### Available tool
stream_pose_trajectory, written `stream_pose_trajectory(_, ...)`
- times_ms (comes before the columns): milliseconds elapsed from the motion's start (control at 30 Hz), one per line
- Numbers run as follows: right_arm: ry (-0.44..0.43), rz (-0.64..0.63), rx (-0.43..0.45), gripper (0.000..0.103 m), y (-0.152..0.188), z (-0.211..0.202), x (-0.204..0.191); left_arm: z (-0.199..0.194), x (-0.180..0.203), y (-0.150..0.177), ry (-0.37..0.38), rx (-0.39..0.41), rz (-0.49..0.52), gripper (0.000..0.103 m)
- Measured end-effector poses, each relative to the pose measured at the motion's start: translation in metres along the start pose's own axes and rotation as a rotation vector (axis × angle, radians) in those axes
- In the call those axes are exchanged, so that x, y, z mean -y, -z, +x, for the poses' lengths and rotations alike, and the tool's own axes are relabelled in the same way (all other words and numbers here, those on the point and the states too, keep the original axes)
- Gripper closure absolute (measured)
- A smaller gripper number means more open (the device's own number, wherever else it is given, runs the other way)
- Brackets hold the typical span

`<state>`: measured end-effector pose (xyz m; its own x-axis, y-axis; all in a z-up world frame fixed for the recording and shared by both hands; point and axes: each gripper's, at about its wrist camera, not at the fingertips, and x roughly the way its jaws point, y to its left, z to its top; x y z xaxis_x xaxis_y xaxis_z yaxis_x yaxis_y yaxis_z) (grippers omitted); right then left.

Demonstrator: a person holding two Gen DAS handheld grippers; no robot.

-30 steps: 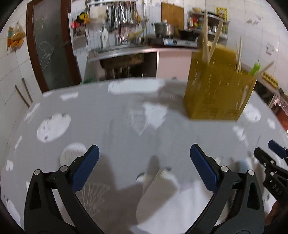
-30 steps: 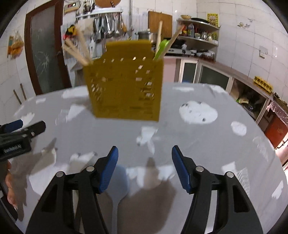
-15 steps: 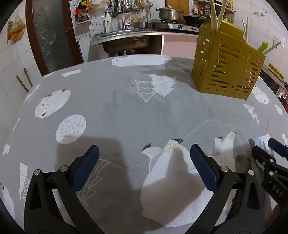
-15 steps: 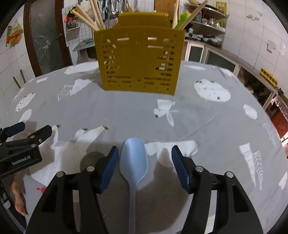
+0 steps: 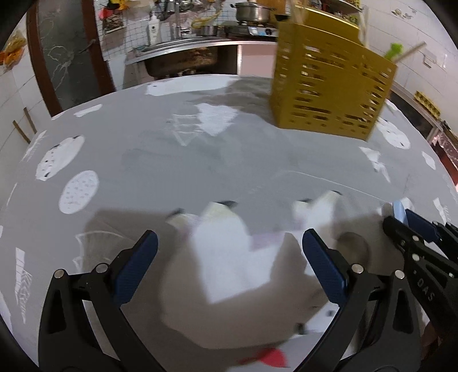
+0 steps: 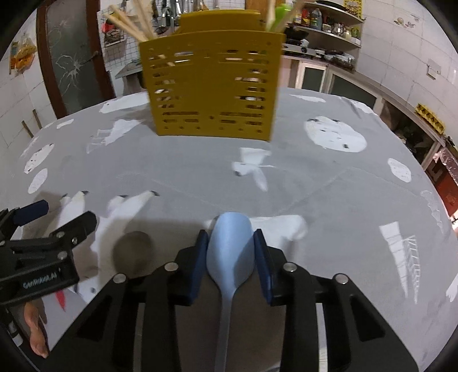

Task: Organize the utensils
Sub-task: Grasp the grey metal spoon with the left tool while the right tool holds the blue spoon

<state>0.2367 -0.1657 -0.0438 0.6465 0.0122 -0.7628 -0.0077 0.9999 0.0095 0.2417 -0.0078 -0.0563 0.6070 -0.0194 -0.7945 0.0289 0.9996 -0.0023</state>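
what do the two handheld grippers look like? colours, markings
Both match: the left gripper and right gripper have black plastic frames with triangular cutouts, silver pivot pins and dark blue finger pads. White lettering marks the side of each body. No cables visible.

Spoon [image 6: 230,251] handle cut off at bottom edge; caddy [image 5: 329,85] blurred, its chopsticks [image 6: 134,18] cropped above.

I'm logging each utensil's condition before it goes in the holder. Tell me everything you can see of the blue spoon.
The spoon is pale blue, matte, plastic by the look, one piece: a broad oval bowl tapering to a slim handle. No damage shows. It points toward the yellow holder, bowl forward, handle running back under the camera. The right gripper is shut on it, blue pads against both sides of the bowl. Whether it rests on the tablecloth cannot be told. In the left wrist view only its tip shows.
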Motion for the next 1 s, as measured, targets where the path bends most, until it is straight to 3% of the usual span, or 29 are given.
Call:
stream_pose_trajectory(333, 0.045, 0.072, -0.003, 0.07, 0.002, -0.002, 0.056, -0.002, 0.055, 0.009, 0.039, -0.029, 0.045, 0.005)
stream_pose_trajectory(700, 0.084, 0.113, -0.002, 0.07, 0.006, -0.006, 0.095, -0.026, 0.075, 0.008, 0.07, 0.042, 0.088, 0.005)
stream_pose_trajectory(1000, 0.099, 0.165, 0.002, 0.07, 0.011, -0.012, 0.118, -0.023, 0.115, 0.025, 0.126, 0.005, 0.234, 0.008)
